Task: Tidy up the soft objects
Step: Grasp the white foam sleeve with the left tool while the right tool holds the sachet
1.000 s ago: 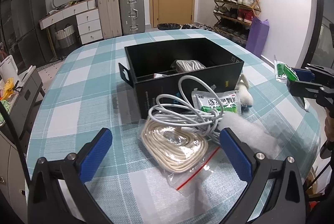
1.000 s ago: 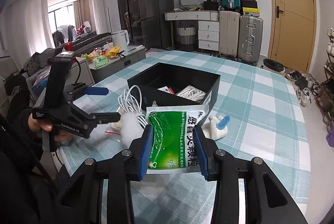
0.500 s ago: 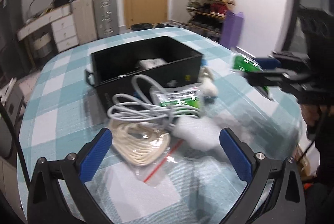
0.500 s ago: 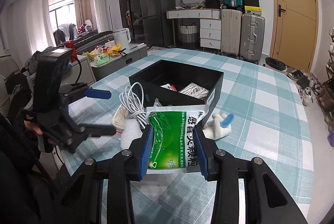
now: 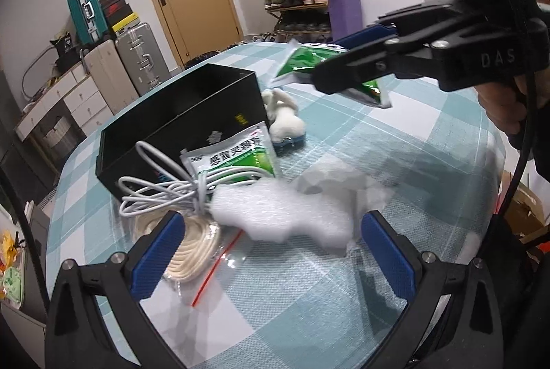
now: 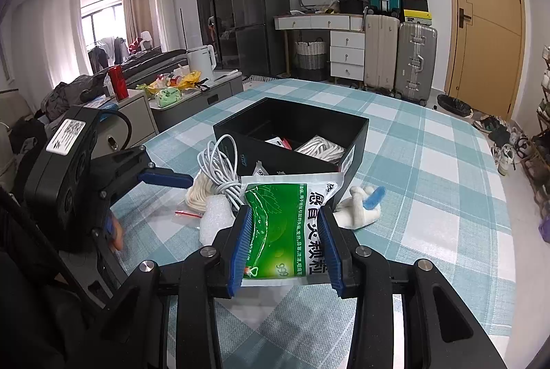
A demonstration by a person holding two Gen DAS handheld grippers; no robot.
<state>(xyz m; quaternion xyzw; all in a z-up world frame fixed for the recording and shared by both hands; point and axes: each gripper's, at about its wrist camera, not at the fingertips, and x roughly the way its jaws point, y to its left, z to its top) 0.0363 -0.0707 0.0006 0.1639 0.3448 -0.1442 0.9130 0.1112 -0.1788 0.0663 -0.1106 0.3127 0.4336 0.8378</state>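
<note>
My right gripper (image 6: 285, 245) is shut on a green and white sachet (image 6: 285, 224), held in the air just in front of the black box (image 6: 357, 135). In the left wrist view the same sachet (image 5: 302, 63) hangs at the upper right between the right gripper's fingers. My left gripper (image 5: 271, 221) is open, low over a white foam sheet (image 5: 285, 214), and holds nothing. Beside the foam lie a white cable (image 5: 165, 190), a bagged coil of rope (image 5: 192, 252), a second sachet (image 5: 233, 156) leaning on the box, and a white plush toy (image 5: 285, 118).
The table wears a teal checked cloth (image 6: 429, 163). Inside the box lie a rope bundle (image 6: 319, 147) and a small packet. A hand (image 5: 505, 108) holds the right gripper's handle. Suitcases, drawers, a door and a shoe rack stand beyond the table.
My left gripper has swung right across the table and rolled, so the foam sits between its fingers and the right gripper looms at the upper right. The right gripper has kept still with the sachet.
</note>
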